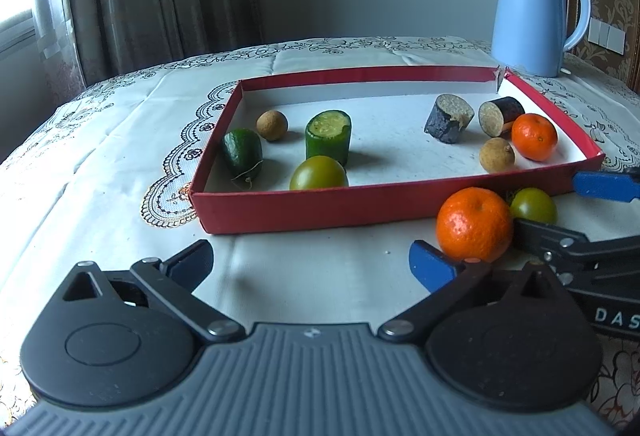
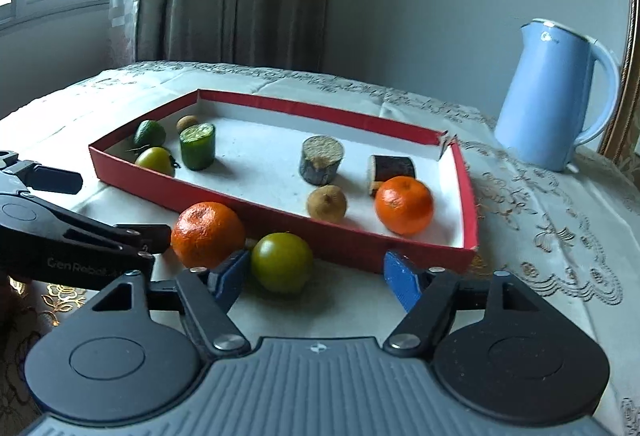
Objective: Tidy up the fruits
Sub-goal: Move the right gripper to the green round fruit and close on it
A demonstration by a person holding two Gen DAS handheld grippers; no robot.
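A red tray lies on the table and holds cucumber pieces, a green tomato, two longans, two dark eggplant pieces and an orange. In front of the tray lie a second orange and a green tomato. My left gripper is open and empty; its right finger touches the loose orange. My right gripper is open around the loose green tomato without closing on it.
A light blue kettle stands at the back right of the table. A white embroidered cloth covers the table. Curtains and a window are behind. The two grippers are close together by the loose fruits.
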